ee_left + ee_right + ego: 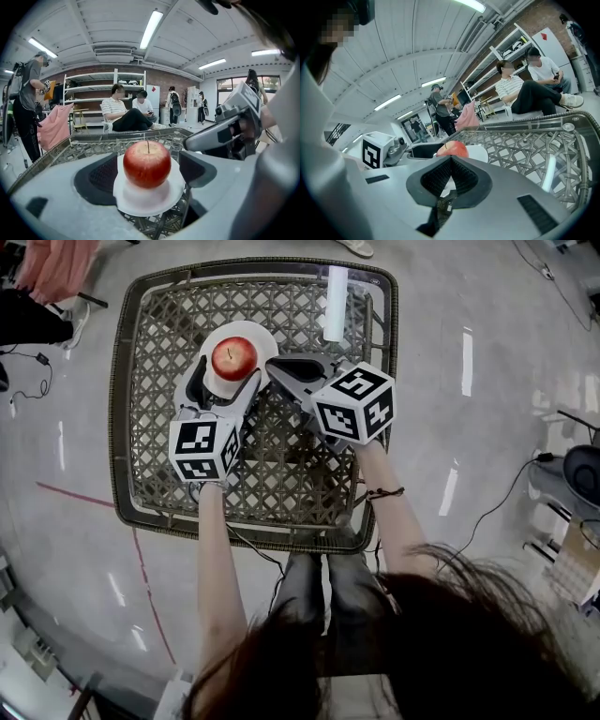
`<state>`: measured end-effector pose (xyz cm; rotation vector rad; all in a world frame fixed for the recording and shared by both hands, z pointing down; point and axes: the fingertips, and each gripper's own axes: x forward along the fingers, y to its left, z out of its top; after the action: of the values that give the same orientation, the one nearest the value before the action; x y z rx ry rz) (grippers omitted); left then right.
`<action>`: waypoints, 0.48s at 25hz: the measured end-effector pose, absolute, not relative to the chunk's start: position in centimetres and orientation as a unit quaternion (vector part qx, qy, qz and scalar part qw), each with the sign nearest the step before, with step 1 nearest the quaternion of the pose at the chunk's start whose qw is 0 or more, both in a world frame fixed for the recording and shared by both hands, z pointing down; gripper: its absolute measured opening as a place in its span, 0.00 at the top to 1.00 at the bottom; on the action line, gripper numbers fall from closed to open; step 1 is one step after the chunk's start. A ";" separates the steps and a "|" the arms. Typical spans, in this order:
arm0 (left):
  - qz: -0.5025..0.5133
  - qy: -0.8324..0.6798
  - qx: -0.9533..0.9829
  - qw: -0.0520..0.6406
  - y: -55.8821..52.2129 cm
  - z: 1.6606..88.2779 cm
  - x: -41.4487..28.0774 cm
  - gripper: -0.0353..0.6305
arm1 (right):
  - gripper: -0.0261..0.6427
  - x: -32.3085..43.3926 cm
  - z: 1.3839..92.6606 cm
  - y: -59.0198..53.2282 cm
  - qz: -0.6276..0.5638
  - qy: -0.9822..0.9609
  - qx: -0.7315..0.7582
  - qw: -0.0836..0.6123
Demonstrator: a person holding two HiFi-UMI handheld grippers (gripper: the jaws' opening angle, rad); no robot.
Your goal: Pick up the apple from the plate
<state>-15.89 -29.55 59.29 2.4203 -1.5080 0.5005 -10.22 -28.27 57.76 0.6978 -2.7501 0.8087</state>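
Observation:
A red apple (234, 356) stands upright on a small white plate (265, 338) at the far side of the wicker table. My left gripper (225, 381) reaches over the plate's near edge, open wide, with the apple between its jaws and a gap on each side. In the left gripper view the apple (147, 164) sits on the plate (149, 200), and neither of the dark pads (101, 176) touches it. My right gripper (274, 365) lies just right of the plate, shut and empty. In the right gripper view the pads (440, 174) meet, with the apple (452, 149) beyond them.
The table is a square glass-topped wicker frame with a raised rim (120, 409). Two people sit on a bench (126, 115) beyond the table, another stands at the left (26, 101) by a pink cloth (54, 129). Cables (502, 498) trail on the floor at the right.

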 end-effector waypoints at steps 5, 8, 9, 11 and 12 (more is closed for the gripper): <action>0.178 -0.506 0.837 0.110 -30.3 59.5 -15.5 0.33 | 0.95 -10.0 57.8 -28.5 0.270 -0.928 0.239 0.094; 0.185 -0.500 0.840 0.106 -30.8 59.9 -15.3 0.33 | 0.95 -9.8 57.9 -28.4 0.268 -0.928 0.241 0.095; 0.187 -0.499 0.840 0.106 -30.9 60.1 -15.3 0.33 | 0.95 -9.7 57.9 -28.4 0.266 -0.928 0.241 0.096; 0.191 -0.496 0.841 0.103 -31.2 60.2 -15.1 0.33 | 0.95 -9.5 57.8 -28.3 0.266 -0.928 0.243 0.093; 0.193 -0.494 0.842 0.102 -31.4 60.3 -15.0 0.33 | 0.95 -9.5 57.8 -28.3 0.266 -0.928 0.244 0.092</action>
<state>-15.04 -31.37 60.29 2.4864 -1.4580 0.5701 -9.52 -28.33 57.83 0.7232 -2.7558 0.7891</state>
